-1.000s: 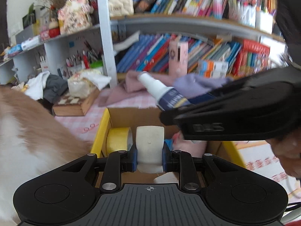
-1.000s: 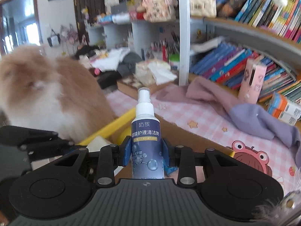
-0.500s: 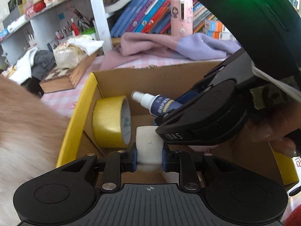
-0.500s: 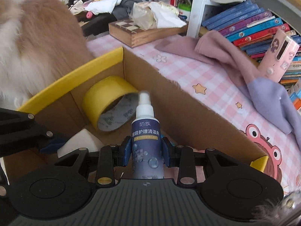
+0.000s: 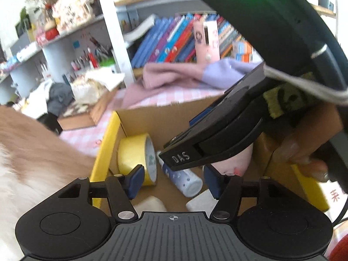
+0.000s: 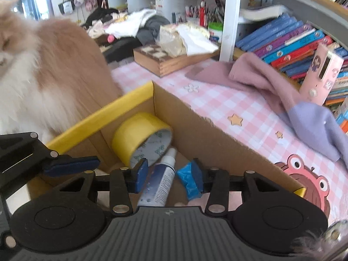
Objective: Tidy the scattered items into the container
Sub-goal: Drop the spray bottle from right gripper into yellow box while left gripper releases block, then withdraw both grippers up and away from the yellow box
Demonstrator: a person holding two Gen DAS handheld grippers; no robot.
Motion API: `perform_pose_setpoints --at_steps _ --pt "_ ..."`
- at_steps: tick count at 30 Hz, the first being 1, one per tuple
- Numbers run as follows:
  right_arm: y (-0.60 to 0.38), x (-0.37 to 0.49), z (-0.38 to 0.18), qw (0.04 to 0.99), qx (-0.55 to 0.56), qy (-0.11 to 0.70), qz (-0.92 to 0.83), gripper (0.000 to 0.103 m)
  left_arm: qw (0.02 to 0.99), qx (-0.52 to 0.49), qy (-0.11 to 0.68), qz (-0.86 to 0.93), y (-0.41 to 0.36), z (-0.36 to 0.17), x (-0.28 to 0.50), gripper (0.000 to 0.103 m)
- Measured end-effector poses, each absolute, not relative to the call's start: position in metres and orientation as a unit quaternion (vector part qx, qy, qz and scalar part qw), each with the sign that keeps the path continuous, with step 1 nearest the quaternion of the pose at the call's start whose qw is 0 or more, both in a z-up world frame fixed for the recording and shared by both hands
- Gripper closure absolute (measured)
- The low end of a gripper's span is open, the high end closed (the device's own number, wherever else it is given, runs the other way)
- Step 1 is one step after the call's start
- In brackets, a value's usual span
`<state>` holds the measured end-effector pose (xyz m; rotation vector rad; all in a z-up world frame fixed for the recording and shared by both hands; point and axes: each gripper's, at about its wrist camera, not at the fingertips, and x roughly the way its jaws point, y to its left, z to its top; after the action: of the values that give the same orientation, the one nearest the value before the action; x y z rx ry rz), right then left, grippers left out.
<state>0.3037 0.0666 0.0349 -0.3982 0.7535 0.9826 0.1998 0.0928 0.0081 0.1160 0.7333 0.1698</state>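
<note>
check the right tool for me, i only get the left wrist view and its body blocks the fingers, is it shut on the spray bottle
observer: No. The right wrist view shows the right tool open, with the spray bottle lying loose between its fingers on the floor of the box.
operator: which way is the nozzle pointing
observer: Away from the tool, toward the open end of the yellow tape roll in the box corner.
operator: and the fur on my left
observer: It is a cat. Its face shows at the far left of the right wrist view, and its body is right against the yellow-edged side of the box.
</note>
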Motion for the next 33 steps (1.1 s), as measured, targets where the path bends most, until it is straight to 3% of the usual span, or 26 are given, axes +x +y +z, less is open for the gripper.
perform_pose_setpoints --at_steps 4,17,33 --pt "0.055 0.289 0.056 0.815 -0.166 0.316 0.456 0.061 0.94 0.049 0.325 0.089 0.088 0.026 0.18 0.034" --pt "-0.012 0.223 0.113 0.863 -0.113 0.238 0.431 0.061 0.962 0.049 0.254 0.084 0.07 0.058 0.11 0.03" --pt "-0.128 0.123 0.095 0.912 -0.081 0.229 0.33 0.063 0.972 0.067 0.22 0.044 0.034 0.063 0.008 0.026"
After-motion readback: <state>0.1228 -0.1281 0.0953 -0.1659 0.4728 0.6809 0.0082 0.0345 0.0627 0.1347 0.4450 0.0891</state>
